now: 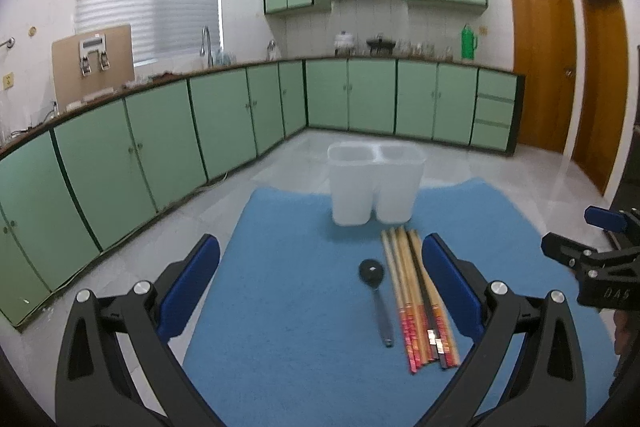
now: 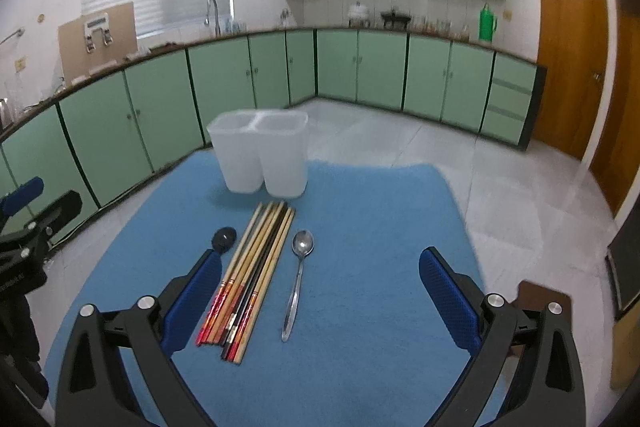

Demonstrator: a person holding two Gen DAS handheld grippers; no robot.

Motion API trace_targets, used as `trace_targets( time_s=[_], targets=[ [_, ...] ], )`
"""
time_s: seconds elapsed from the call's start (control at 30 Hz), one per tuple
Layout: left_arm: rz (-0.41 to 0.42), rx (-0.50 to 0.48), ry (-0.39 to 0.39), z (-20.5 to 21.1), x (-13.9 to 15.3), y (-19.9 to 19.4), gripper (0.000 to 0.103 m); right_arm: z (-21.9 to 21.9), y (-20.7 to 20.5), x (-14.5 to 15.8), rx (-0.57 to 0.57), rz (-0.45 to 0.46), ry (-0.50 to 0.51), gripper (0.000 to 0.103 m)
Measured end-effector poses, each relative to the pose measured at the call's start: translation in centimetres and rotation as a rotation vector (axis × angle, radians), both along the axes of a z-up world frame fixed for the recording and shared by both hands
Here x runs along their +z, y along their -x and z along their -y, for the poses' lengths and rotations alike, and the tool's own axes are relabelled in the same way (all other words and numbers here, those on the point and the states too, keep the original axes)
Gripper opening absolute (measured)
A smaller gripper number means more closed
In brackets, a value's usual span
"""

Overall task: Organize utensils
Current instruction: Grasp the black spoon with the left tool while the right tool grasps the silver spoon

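A white two-compartment holder (image 1: 374, 183) (image 2: 262, 157) stands at the far side of a blue mat (image 1: 280, 307) (image 2: 360, 227). In front of it lie several wooden chopsticks (image 1: 416, 299) (image 2: 252, 275) side by side. A black spoon (image 1: 376, 291) (image 2: 223, 239) lies left of them. A metal spoon (image 2: 299, 279) lies right of them, seen only in the right wrist view. My left gripper (image 1: 320, 287) is open above the near part of the mat, around the black spoon and chopsticks. My right gripper (image 2: 320, 295) is open above the metal spoon.
The mat lies on a pale surface over a tiled floor. Green cabinets (image 1: 160, 147) run along the left and back walls. Wooden doors (image 1: 544, 59) stand at the right. A brown board (image 2: 540, 297) lies right of the mat.
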State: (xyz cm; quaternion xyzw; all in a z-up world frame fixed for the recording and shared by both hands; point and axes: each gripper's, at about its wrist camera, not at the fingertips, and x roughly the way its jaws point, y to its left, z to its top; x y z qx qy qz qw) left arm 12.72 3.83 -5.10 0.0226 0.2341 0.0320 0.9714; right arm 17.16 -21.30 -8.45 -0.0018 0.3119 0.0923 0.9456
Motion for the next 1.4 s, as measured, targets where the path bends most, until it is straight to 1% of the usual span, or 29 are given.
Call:
trace_targets(
  time_s=[0.03, 0.13, 0.23, 0.3, 0.43, 0.5, 0.63, 0.77, 0.83, 0.87, 0.9, 0.93, 1.1, 1.27, 1.37, 1.4],
  targets=[
    [-0.022, 0.003, -0.002, -0.3, -0.6, -1.1, 0.098, -0.1, -1.3, -0.8, 0.003, -0.03, -0.007, 0.097],
    [-0.082, 0.009, -0.008, -0.8, -2.4, -3.8, 0.098, -0.5, -4.0, -2.4, 0.008, -0.084, -0.009, 0.096],
    [-0.141, 0.006, -0.008, -1.3, -4.1, -6.4, 0.098, -1.3, -7.0, -4.5, 0.024, -0.15, 0.007, 0.089],
    [-0.167, 0.004, -0.009, -1.1, -5.6, -7.2, 0.098, -1.7, -8.4, -5.6, 0.03, -0.189, 0.01, 0.083],
    [-0.225, 0.003, 0.009, -1.3, -7.7, -9.0, 0.098, -2.8, -11.1, -7.8, 0.042, -0.255, 0.008, 0.077],
    [-0.243, 0.001, 0.016, -1.4, -8.4, -9.8, 0.098, -3.0, -12.2, -8.7, 0.046, -0.282, 0.013, 0.069],
    [-0.262, -0.012, 0.02, -1.2, -9.2, -10.9, 0.097, -3.6, -13.6, -10.2, 0.049, -0.332, 0.018, 0.062],
    [-0.287, -0.036, 0.037, -0.5, -10.1, -11.9, 0.094, -3.9, -14.0, -10.9, 0.049, -0.363, 0.025, 0.051],
    [-0.298, -0.048, 0.042, -0.1, -10.5, -12.3, 0.094, -3.8, -14.3, -11.0, 0.041, -0.358, 0.033, 0.047],
    [-0.304, -0.054, 0.045, 0.2, -10.7, -12.6, 0.094, -3.9, -14.3, -10.9, 0.04, -0.353, 0.043, 0.042],
    [-0.313, -0.063, 0.047, 0.5, -10.9, -12.8, 0.094, -4.0, -14.4, -10.9, 0.043, -0.351, 0.046, 0.033],
    [-0.319, -0.066, 0.045, 0.8, -11.1, -13.1, 0.094, -4.1, -14.4, -10.8, 0.045, -0.351, 0.046, 0.028],
    [-0.356, -0.07, 0.037, 1.9, -12.3, -14.8, 0.094, -4.2, -13.8, -10.7, 0.05, -0.335, 0.056, 0.028],
    [-0.398, -0.06, 0.02, 2.6, -13.6, -16.3, 0.093, -4.0, -13.9, -10.7, 0.056, -0.339, 0.025, 0.028],
    [-0.416, -0.052, 0.024, 2.6, -14.0, -17.0, 0.088, -3.3, -14.6, -10.6, 0.061, -0.337, 0.023, 0.028],
    [-0.424, -0.051, 0.027, 2.5, -14.2, -17.3, 0.084, -3.1, -14.6, -10.5, 0.062, -0.336, 0.022, 0.028]
  ],
)
